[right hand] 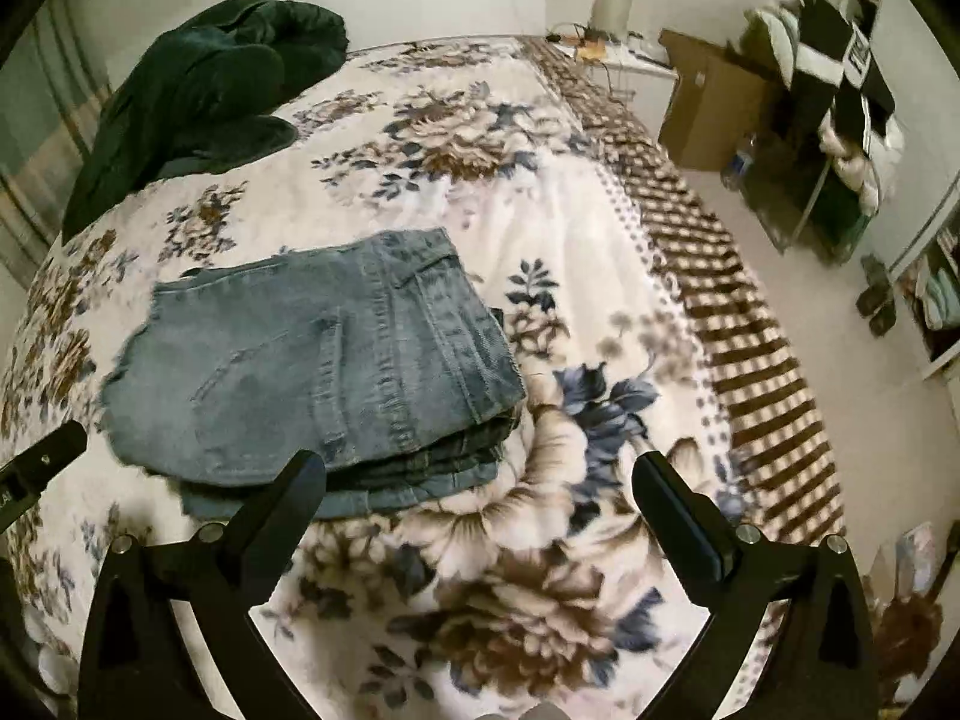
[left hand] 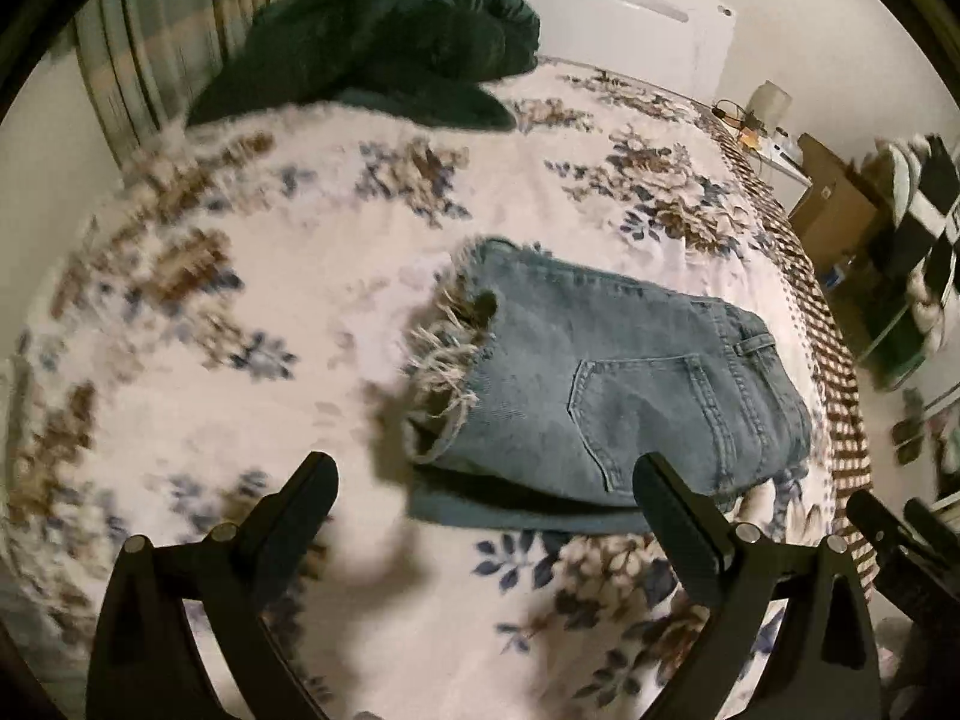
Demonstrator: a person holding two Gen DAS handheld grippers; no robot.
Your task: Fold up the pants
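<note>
Light blue jeans (left hand: 606,384) lie folded into a compact stack on the floral bed cover (left hand: 240,312), back pocket up, frayed hems at the left. My left gripper (left hand: 489,483) is open and empty, just in front of the stack's near edge. In the right wrist view the folded jeans (right hand: 312,360) lie left of centre. My right gripper (right hand: 480,480) is open and empty, to the right of the stack's near corner, above the cover (right hand: 540,540). Part of the left gripper (right hand: 36,468) shows at the left edge.
A dark green garment (left hand: 372,42) is heaped at the far end of the bed (right hand: 198,96). The bed's right edge has a brown checked border (right hand: 720,276). Beyond it are a cardboard box (right hand: 708,96), a bedside surface with small items, and hanging clothes (right hand: 834,66).
</note>
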